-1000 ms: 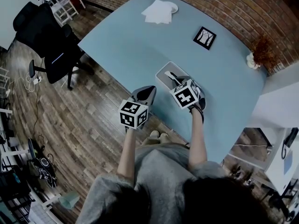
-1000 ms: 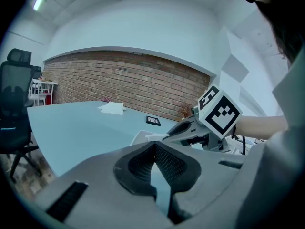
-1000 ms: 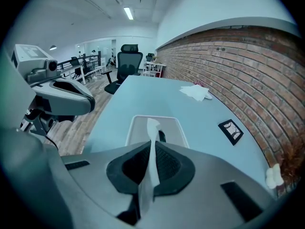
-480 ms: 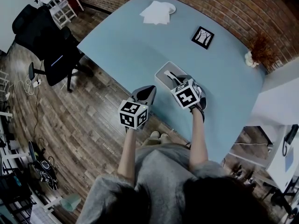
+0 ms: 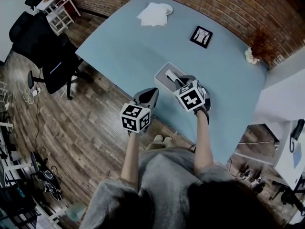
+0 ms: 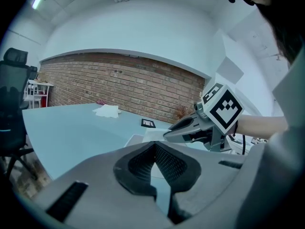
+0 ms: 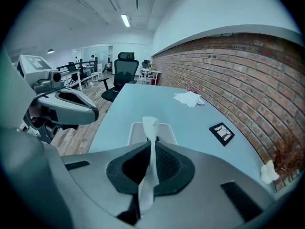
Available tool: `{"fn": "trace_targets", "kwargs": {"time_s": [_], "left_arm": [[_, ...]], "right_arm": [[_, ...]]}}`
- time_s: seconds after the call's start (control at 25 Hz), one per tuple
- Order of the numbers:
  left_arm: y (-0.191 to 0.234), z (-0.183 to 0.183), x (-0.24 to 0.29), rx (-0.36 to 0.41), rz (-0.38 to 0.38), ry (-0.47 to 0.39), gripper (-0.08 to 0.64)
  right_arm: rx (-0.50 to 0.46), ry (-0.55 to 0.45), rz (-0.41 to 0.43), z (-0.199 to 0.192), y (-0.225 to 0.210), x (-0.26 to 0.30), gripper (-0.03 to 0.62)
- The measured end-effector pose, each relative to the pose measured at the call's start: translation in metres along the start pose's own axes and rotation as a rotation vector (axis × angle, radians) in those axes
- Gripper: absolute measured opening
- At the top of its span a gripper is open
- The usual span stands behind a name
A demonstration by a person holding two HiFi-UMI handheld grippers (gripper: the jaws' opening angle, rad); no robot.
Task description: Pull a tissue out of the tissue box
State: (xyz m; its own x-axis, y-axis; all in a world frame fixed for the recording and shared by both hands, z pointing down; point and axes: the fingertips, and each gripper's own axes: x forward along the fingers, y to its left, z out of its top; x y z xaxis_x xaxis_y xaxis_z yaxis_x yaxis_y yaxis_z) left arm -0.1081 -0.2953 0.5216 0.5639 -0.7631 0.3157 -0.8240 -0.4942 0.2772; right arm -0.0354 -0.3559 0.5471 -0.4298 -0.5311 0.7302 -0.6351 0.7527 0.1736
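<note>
A white tissue box (image 5: 163, 74) stands on the light blue table (image 5: 124, 46) near its front edge. My right gripper (image 5: 179, 83) hovers over the box, shut on a white tissue (image 7: 150, 128) that runs up from the box's slot (image 7: 137, 130) and between the pads. In the left gripper view the right gripper (image 6: 167, 133) holds the tissue (image 6: 153, 134) just above the box (image 6: 135, 140). My left gripper (image 5: 151, 94) hangs at the table's front edge, left of the box, shut and holding nothing (image 6: 155, 146).
At the table's far end lie white paper sheets on a plate (image 5: 153, 14); a small framed picture (image 5: 201, 36) lies mid-table, and a dried plant in a white vase (image 5: 251, 56) stands by the brick wall. A black office chair (image 5: 43, 46) stands on the wooden floor at left.
My right gripper has risen slightly with the tissue, which stands a little further out of the box. The left gripper has stayed where it was.
</note>
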Motion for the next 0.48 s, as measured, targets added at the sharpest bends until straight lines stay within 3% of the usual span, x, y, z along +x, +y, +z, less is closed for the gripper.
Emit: {"fn": "trace_targets", "kwargs": {"time_s": [0.48], "left_arm": [[-0.006, 0.016, -0.007, 0.029, -0.017, -0.034, 0.003]], "right_arm": [[0.041, -0.072, 0.005, 0.009, -0.006, -0.026, 0.002]]}}
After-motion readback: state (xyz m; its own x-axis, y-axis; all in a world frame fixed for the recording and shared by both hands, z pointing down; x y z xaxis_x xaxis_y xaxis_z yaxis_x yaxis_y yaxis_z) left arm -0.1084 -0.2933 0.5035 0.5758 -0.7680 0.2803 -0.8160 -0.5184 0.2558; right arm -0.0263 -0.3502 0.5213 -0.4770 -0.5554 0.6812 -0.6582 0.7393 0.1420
